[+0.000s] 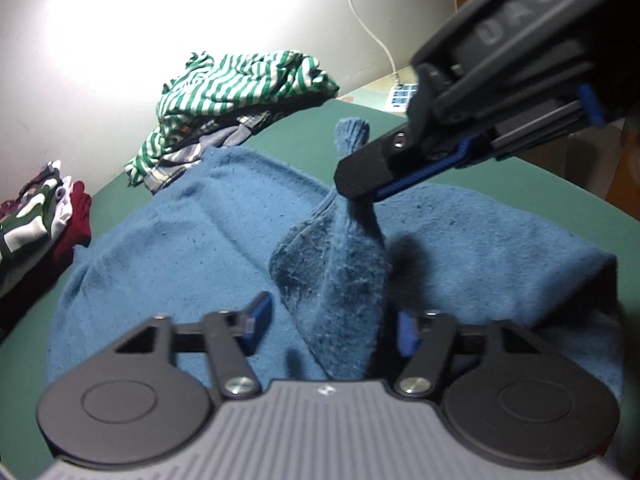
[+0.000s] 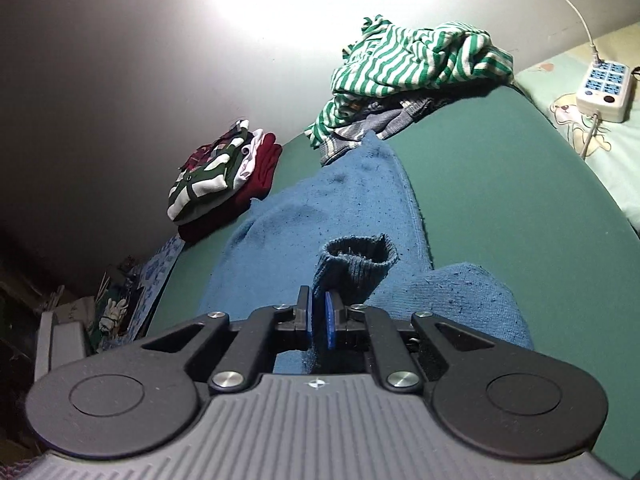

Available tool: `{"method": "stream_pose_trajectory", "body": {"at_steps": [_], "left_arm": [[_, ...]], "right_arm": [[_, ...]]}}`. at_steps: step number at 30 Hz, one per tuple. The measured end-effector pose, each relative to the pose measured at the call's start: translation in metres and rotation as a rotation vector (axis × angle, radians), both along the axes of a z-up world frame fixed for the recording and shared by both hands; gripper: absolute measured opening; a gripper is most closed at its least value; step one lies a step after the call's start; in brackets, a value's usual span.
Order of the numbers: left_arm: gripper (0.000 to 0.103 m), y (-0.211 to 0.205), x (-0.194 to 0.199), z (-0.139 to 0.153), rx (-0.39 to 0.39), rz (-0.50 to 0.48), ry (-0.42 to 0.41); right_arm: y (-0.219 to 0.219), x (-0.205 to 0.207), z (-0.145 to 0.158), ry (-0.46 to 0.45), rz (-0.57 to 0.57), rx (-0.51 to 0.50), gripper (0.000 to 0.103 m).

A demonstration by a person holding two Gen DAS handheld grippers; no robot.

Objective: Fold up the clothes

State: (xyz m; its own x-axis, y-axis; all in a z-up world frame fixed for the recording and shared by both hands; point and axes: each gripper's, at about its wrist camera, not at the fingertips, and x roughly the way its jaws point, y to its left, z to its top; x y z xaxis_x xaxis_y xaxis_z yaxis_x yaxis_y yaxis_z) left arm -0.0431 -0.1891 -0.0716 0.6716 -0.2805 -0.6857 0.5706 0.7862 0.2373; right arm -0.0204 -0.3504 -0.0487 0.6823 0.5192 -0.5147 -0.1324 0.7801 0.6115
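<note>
1. Pinching the ribbed cuff (image 2: 356,258) of a blue knit sweater (image 1: 180,240), your right gripper (image 2: 318,316) has its jaws closed on the sleeve just behind the cuff opening, and the left wrist view shows that sleeve (image 1: 352,272) lifted off the body of the garment.
2. Your left gripper (image 1: 328,326) has its jaws spread apart, one on each side of the raised sleeve, clamped on nothing.
3. Beneath both grippers the sweater lies spread over the green table (image 2: 500,200), rumpled, with its far end touching the unfolded heap.
4. That heap sits at the far side: a green-and-white striped garment (image 2: 420,60) piled on a grey-blue one (image 2: 384,120), both crumpled, so they are left to fold.
5. At the far left, by the wall, a stack of folded clothes (image 2: 224,176) stands, a green-and-white piece over white and dark red ones; that share looks done.
6. Judging by this, you are partway: one stack folded, the sweater mid-fold at its sleeve, a heap waiting.
</note>
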Motion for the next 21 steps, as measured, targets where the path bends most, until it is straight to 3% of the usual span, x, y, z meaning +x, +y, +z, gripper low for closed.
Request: {"method": "stream_pose_trajectory", "body": {"at_steps": [1,2,3,4,5,8,10,14,21], "left_arm": [[0.051,-0.001,0.000,0.000,0.003,0.004,-0.003],[0.042,-0.002,0.001,0.000,0.007,0.008,-0.006],[0.027,-0.002,0.001,-0.001,0.010,0.012,-0.009],[0.020,-0.003,0.002,-0.001,0.014,0.016,-0.011],[0.006,-0.004,0.002,-0.001,0.017,0.020,-0.014],[0.004,-0.005,0.002,-0.001,0.023,0.037,-0.025],[0.004,-0.001,0.002,0.003,0.003,0.066,-0.031],[0.002,0.018,0.010,0.017,-0.086,0.141,-0.012],[0.002,0.051,0.015,0.060,-0.236,0.210,-0.036]], "right_arm": [[-0.001,-0.001,0.001,-0.005,0.001,-0.006,0.008],[-0.002,-0.002,0.002,-0.010,0.002,-0.012,0.008],[-0.002,-0.002,0.003,-0.016,0.003,-0.018,0.008],[-0.003,-0.003,0.003,-0.021,0.004,-0.024,0.008],[-0.004,-0.004,0.004,-0.026,0.005,-0.030,0.011],[-0.006,-0.006,0.007,-0.042,0.008,-0.048,0.017],[-0.008,-0.008,0.009,-0.052,0.010,-0.060,0.037],[-0.025,-0.019,0.013,-0.068,-0.024,-0.109,0.039],[-0.053,-0.072,0.010,-0.028,0.029,-0.369,0.049]]}}
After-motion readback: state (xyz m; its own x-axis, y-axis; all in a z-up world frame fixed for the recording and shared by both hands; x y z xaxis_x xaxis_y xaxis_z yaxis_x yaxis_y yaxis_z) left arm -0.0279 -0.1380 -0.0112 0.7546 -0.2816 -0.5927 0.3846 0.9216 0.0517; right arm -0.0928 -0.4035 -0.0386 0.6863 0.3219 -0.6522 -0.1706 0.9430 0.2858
